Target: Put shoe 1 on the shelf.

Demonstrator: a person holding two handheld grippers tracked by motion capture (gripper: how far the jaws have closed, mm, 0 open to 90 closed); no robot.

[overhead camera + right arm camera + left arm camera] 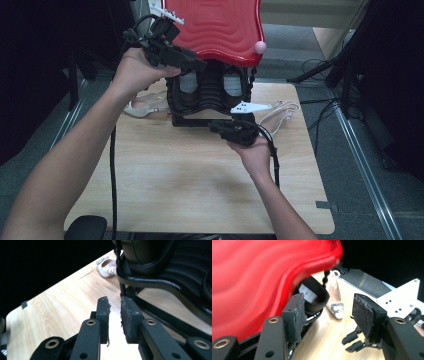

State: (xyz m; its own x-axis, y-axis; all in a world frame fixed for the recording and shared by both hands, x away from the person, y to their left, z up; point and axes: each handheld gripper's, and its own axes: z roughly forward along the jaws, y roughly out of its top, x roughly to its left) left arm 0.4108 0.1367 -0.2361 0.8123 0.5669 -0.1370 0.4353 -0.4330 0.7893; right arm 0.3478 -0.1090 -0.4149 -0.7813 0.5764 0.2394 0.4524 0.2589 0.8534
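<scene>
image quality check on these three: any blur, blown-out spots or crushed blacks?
High view: sharp enough, but the room around the table drops to near black. Left gripper view: the red shelf is soft and saturated up close, its edge smeared; the white shoe is fairly crisp. Right gripper view: a blown-out patch on the wood below the right gripper; the background is black.
</scene>
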